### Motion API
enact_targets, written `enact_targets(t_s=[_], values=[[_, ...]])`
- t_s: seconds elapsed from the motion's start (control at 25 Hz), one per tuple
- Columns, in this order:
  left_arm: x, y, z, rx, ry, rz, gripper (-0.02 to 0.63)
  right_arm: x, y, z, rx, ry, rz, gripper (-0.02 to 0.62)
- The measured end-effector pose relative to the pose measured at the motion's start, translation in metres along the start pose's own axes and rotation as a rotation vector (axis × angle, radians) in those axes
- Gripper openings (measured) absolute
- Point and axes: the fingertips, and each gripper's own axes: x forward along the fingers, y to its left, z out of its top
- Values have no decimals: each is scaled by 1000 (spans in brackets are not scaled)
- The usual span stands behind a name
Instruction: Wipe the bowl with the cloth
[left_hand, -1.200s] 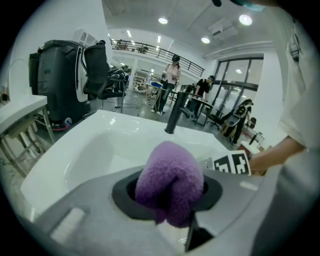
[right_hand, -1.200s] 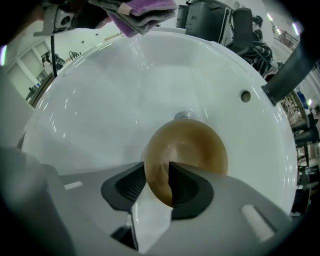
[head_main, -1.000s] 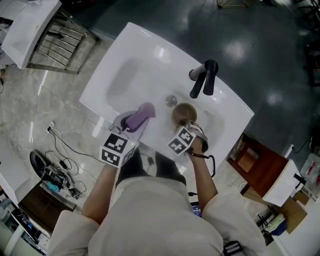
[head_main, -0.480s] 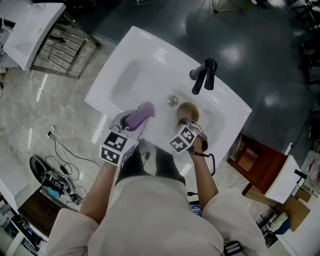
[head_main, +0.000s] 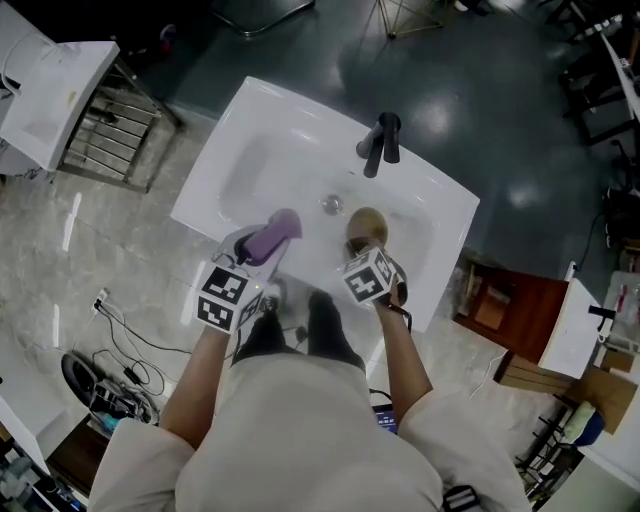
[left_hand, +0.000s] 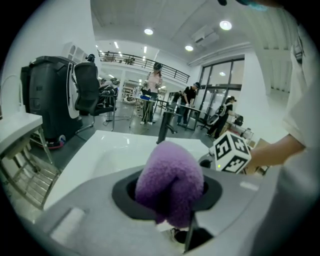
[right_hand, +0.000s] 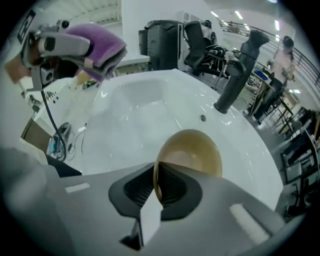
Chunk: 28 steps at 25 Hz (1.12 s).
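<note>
A tan bowl is lifted above the white sink, tilted on edge. My right gripper is shut on the bowl's near rim; its jaws have just been closing on that rim. A purple cloth is bunched between the jaws of my left gripper, which is shut on it. The cloth also shows at the upper left of the right gripper view as purple cloth. Cloth and bowl are apart, the cloth to the bowl's left.
A black faucet stands at the sink's far rim, with the drain in front of it. A metal rack stands left of the sink. Cables lie on the floor at the left.
Both grippers have risen over the sink. The bowl has come up off the basin in the right gripper, and the cloth has gone up with the left.
</note>
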Motion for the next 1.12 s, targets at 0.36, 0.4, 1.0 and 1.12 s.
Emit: enact_targets(t_s=[0.36, 0.4, 1.0, 1.12], values=[[-41, -39, 27, 53, -90, -106, 127, -94, 15, 29, 240, -253, -26, 14], [-46, -44, 31, 61, -102, -119, 127, -106, 17, 32, 262, -285, -29, 14], [-117, -108, 66, 136, -254, -288, 127, -253, 75, 29, 495, -654, -14, 14], [-128, -123, 74, 113, -278, -350, 127, -276, 83, 25, 530, -710, -7, 14]])
